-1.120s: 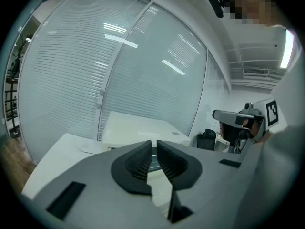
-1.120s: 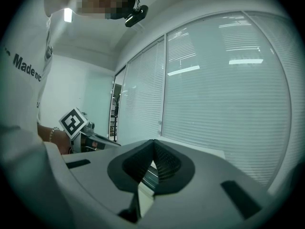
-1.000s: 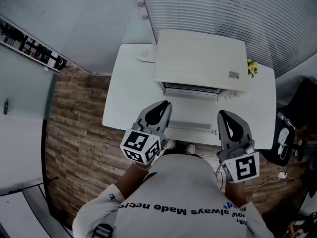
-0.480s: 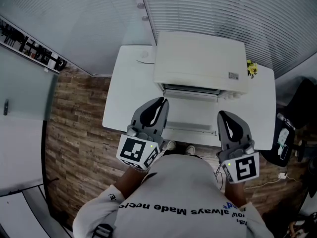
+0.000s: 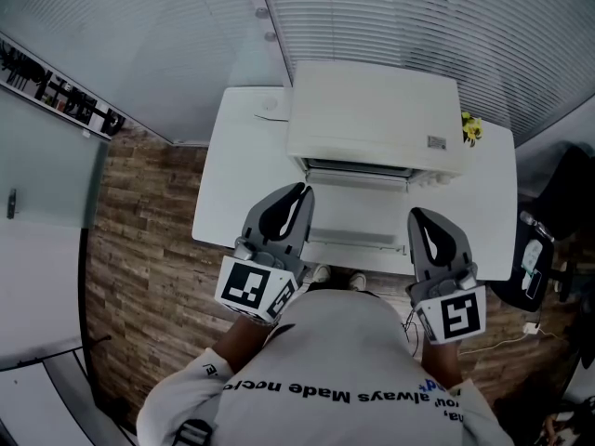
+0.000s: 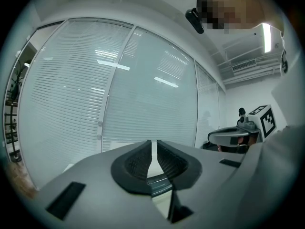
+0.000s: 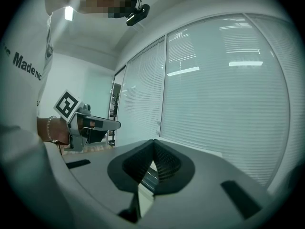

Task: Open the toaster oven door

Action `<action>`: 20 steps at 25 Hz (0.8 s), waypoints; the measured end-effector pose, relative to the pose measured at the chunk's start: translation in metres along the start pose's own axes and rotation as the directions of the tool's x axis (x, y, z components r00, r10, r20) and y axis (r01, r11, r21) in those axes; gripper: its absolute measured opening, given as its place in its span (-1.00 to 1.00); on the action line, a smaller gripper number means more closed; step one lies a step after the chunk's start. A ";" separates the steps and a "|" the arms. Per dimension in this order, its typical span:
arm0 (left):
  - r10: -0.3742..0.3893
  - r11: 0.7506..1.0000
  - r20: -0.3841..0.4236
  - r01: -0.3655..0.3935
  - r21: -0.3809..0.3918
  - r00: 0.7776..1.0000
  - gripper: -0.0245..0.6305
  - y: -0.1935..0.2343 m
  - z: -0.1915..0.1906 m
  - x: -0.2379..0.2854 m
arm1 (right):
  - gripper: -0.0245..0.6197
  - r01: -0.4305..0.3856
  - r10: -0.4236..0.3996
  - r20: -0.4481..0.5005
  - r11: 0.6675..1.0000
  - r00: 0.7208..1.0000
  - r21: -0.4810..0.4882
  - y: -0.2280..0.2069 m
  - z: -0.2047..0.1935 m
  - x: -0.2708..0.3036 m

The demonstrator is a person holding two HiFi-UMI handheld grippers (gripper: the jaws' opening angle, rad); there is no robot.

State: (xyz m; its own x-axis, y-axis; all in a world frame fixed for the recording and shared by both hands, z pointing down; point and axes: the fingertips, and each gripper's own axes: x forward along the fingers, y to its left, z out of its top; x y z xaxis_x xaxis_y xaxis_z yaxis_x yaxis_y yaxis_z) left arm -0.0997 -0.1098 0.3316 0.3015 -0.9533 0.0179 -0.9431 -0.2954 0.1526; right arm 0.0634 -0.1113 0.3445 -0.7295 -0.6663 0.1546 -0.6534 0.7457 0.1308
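Observation:
A white toaster oven (image 5: 374, 114) stands at the back of a white table (image 5: 237, 179). Its door (image 5: 358, 214) lies folded down flat in front of it, with the handle (image 5: 350, 240) along the near edge. My left gripper (image 5: 300, 193) hovers over the door's left end, its jaws together with nothing between them. My right gripper (image 5: 420, 217) hangs over the door's right end, also shut and empty. In the left gripper view the left gripper (image 6: 153, 144) points up at the blinds. In the right gripper view the right gripper (image 7: 153, 144) does the same.
A small yellow object (image 5: 473, 128) sits on the table to the right of the oven. A black chair (image 5: 569, 198) stands beyond the table's right edge. Blinds (image 5: 418, 17) close off the back. The floor (image 5: 139, 258) at left is wood planks.
My left gripper has drawn back a little toward the person and to the left. The right gripper and the oven door have stayed still.

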 end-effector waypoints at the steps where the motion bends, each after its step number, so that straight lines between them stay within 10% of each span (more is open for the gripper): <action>1: 0.001 1.000 0.001 -0.001 -0.001 1.000 -0.77 0.000 0.001 0.000 | -0.90 -0.001 0.001 -0.003 1.000 1.000 0.000 0.000 0.000 0.000; 20: -0.003 1.000 -0.001 0.003 -0.006 1.000 -0.77 -0.006 0.000 -0.004 | -0.90 0.003 -0.003 -0.001 1.000 1.000 -0.006 0.001 -0.001 -0.005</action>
State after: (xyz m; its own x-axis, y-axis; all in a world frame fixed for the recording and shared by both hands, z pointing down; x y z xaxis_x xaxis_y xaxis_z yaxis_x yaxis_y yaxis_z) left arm -0.0948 -0.1045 0.3310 0.3041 -0.9525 0.0189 -0.9414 -0.2974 0.1590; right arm 0.0669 -0.1074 0.3450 -0.7275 -0.6684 0.1552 -0.6542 0.7438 0.1366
